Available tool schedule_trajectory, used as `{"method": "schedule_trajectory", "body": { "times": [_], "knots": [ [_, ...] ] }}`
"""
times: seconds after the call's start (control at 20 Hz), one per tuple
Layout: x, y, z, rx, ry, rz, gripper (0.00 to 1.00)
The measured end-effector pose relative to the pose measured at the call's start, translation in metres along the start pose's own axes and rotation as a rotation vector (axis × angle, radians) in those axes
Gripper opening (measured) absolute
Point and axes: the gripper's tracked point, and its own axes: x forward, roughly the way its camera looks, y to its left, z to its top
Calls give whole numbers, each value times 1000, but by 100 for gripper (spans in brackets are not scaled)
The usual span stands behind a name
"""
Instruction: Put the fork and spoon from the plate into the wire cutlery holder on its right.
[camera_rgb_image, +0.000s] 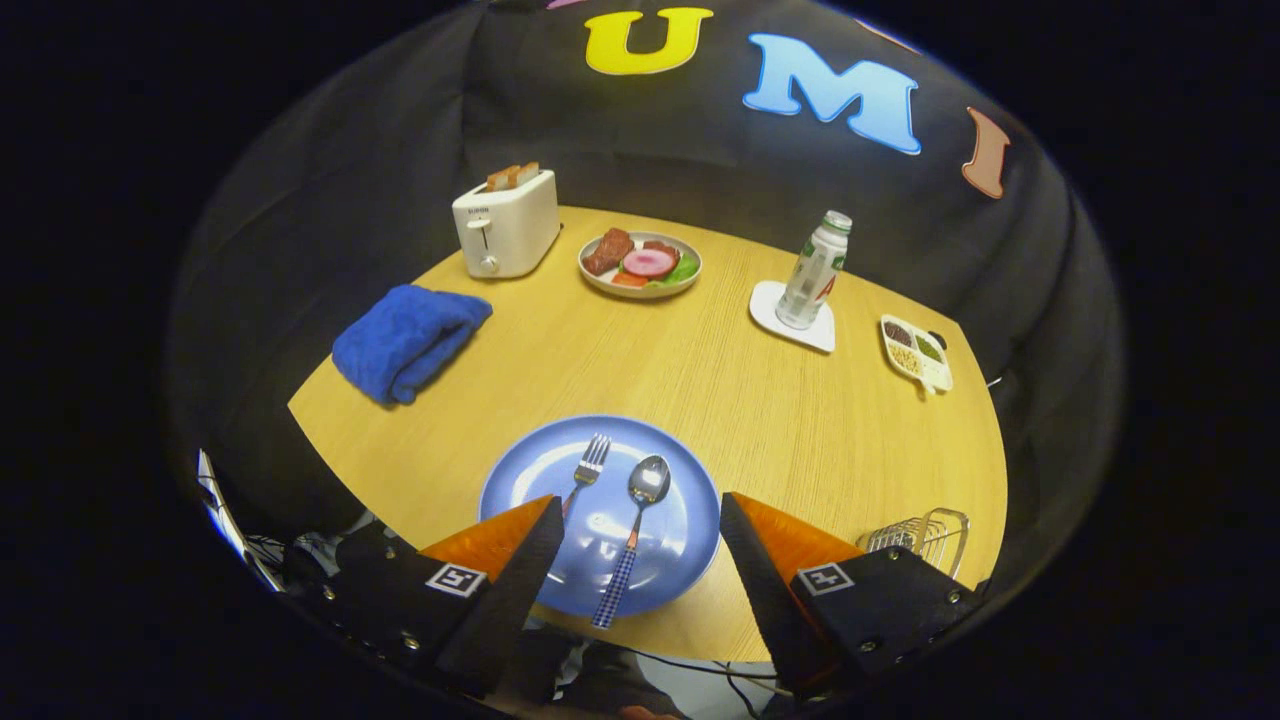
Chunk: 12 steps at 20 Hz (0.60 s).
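Wooden table (760, 420) holds a blue plate (530, 480) with fork (590, 465) and spoon (640, 510); jaws apart, empty; toaster (505, 225) lettering unreadable.

Gripper (640, 510): wedge fingers (520, 570), square markers, screws.

We see gripper (640, 510) fingers spread wide over blue plate (530, 480), gripping nothing; fork (592, 462) and spoon (640, 520) lie between them, wire cutlery holder (925, 532) just beside plate.
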Motion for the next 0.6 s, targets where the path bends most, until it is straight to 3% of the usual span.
{"method": "schedule_trajectory", "body": {
  "times": [0.4, 0.5, 0.6],
  "knots": [
    [32, 14, -51, 2, 243, 33, 97],
    [38, 17, -58, 0, 281, 34, 84],
    [45, 21, -69, -14, 326, 50, 80]
  ]
}}
